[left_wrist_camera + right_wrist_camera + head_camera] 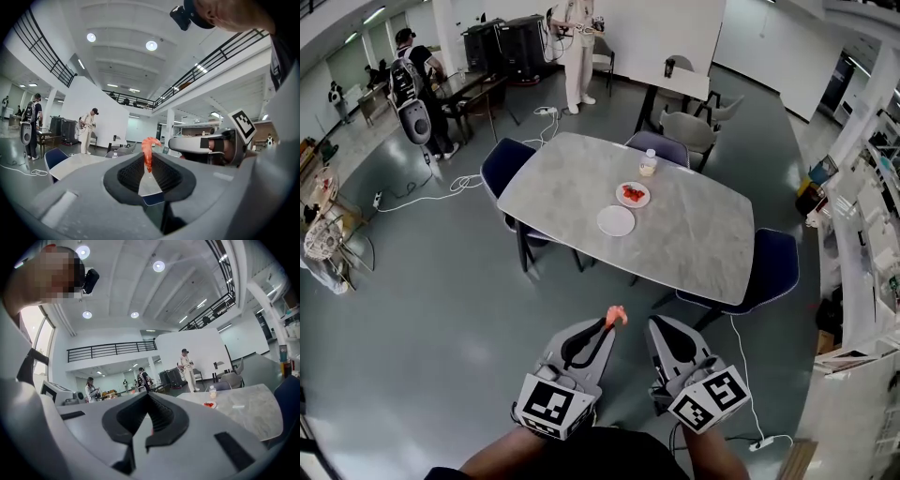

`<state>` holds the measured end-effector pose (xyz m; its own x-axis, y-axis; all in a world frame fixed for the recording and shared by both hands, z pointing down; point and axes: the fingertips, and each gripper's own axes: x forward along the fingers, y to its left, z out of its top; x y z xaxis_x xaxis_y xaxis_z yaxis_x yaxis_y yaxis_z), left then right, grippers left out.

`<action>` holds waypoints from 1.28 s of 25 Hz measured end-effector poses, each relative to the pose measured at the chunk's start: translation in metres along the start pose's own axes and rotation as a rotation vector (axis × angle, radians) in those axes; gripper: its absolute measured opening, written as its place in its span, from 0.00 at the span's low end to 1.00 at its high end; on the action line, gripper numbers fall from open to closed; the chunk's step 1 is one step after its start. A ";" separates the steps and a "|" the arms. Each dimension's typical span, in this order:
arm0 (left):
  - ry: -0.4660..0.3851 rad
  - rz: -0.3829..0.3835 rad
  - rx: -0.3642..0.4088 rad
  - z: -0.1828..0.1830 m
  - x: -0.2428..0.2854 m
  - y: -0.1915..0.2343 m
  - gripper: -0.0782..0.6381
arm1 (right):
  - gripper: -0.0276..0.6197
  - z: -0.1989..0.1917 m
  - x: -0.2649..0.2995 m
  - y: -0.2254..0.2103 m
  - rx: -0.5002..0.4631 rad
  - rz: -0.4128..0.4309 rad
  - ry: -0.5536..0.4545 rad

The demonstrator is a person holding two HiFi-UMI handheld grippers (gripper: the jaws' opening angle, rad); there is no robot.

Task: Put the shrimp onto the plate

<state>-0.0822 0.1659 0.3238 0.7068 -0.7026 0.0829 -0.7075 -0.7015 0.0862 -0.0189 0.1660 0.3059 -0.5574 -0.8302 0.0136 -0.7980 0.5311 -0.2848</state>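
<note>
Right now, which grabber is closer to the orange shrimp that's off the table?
Left. The left gripper is shut on the shrimp, pinching it at its tips. The right gripper is beside it, shut, not touching the shrimp.

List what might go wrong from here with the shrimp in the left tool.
The left tool pinches the shrimp near its tips, with much of it sticking out; it may slip on the way to the table.
The empty plate sits right beside a plate of red food; the shrimp may land on the wrong one.
</note>
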 end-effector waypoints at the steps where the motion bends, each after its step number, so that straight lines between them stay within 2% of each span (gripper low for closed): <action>1: 0.003 -0.010 -0.001 -0.001 0.008 0.009 0.18 | 0.05 0.001 0.010 -0.005 0.000 -0.008 -0.001; 5: 0.017 -0.044 0.008 -0.001 0.043 0.043 0.18 | 0.05 0.004 0.045 -0.030 0.006 -0.047 -0.004; 14: 0.051 -0.039 0.023 -0.006 0.116 0.101 0.18 | 0.05 0.009 0.107 -0.089 0.013 -0.079 0.008; 21: 0.088 -0.002 0.044 -0.020 0.184 0.140 0.18 | 0.05 0.012 0.163 -0.151 0.035 -0.039 0.026; 27: 0.132 0.054 0.033 -0.026 0.255 0.172 0.18 | 0.05 0.027 0.220 -0.211 0.018 0.027 0.058; 32: 0.167 0.094 0.024 -0.037 0.307 0.195 0.18 | 0.05 0.032 0.253 -0.264 0.043 0.053 0.075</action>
<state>-0.0034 -0.1824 0.4031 0.6269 -0.7366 0.2537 -0.7685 -0.6381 0.0464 0.0585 -0.1899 0.3537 -0.6156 -0.7850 0.0690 -0.7572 0.5650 -0.3278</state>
